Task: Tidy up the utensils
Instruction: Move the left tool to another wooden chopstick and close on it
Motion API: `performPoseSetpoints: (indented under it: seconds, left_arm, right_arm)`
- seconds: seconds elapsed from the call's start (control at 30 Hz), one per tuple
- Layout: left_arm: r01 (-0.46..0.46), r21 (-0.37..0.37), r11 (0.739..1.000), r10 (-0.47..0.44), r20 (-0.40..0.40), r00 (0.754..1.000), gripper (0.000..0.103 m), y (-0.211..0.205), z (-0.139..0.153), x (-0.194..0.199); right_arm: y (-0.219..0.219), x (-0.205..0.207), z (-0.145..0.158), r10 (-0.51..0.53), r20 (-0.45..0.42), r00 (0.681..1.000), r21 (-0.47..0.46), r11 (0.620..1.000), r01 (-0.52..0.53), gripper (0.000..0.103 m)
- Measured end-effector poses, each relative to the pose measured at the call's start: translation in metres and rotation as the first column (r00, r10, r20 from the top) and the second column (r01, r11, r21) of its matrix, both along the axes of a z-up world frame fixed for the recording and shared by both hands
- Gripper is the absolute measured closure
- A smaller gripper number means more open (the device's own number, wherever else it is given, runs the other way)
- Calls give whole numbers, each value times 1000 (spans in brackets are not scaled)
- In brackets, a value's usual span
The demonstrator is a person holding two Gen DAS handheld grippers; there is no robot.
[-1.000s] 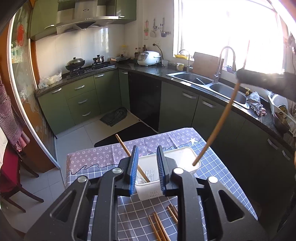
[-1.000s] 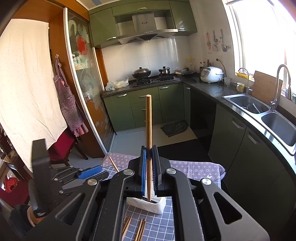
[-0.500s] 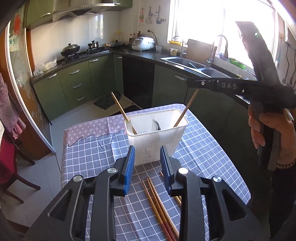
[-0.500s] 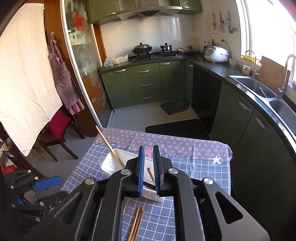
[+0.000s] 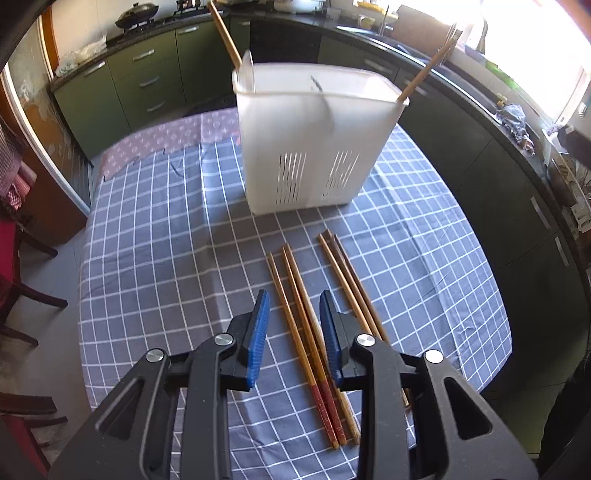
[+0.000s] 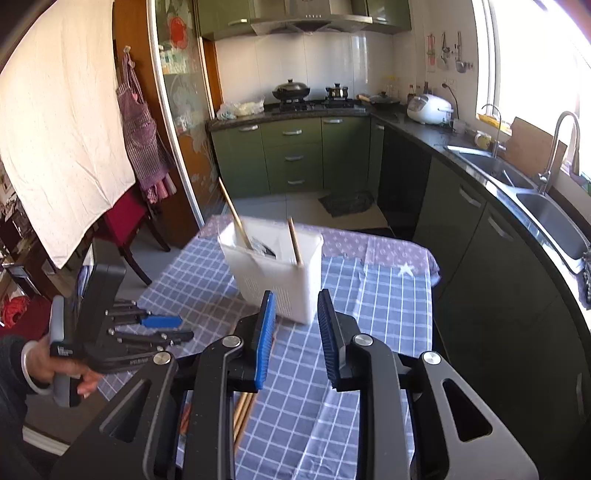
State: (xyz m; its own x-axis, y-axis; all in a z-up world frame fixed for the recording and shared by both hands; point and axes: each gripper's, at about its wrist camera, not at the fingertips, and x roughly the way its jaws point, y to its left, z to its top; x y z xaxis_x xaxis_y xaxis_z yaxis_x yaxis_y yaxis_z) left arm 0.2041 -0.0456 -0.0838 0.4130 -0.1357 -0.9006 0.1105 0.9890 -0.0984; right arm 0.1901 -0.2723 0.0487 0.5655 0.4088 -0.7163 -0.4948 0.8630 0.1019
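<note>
A white slotted utensil basket [image 5: 314, 147] [image 6: 273, 273] stands on the blue checked tablecloth [image 5: 155, 240]. Two wooden chopsticks lean out of it, one at its left end [image 5: 225, 33] [image 6: 236, 218] and one at its right [image 5: 424, 74] [image 6: 294, 240]. Several loose chopsticks [image 5: 306, 325] lie on the cloth in front of the basket. My left gripper [image 5: 293, 299] hovers open just above them, pads apart and touching none. My right gripper [image 6: 295, 295] faces the basket from a short way back, its jaws opening with nothing between them.
A hand [image 6: 55, 369] holds the left gripper [image 6: 147, 328] at the table's left side. Green cabinets and a dark counter with a sink [image 6: 546, 218] run along the right. Red chairs [image 6: 125, 218] stand by the table's left. The table's near edge [image 5: 480, 384] is close.
The right gripper let the chopstick go into the basket, drew back and opened. The left gripper dropped and tilted down over the loose chopsticks, jaws slightly wider.
</note>
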Motion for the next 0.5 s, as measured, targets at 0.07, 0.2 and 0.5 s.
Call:
performPoseSetpoints:
  seconds: [0.07,0.2,0.5]
  left_arm:
    - [-7,0,1000,7,-54,999,76,-2,-16,2]
    - [-25,-5,1000,24,-158,987,76,-8,-43,5]
    - [-86,66,994,100,-257,961,77,-11,-74,21]
  right_arm:
    - [-9,-2,-30,10,-85,996,-10,1000,-11,79]
    - [-22,2,-85,4,-225,974,-42,999,-14,79]
    - [-20,12,-137,1,-333,943,-62,998,-23,79]
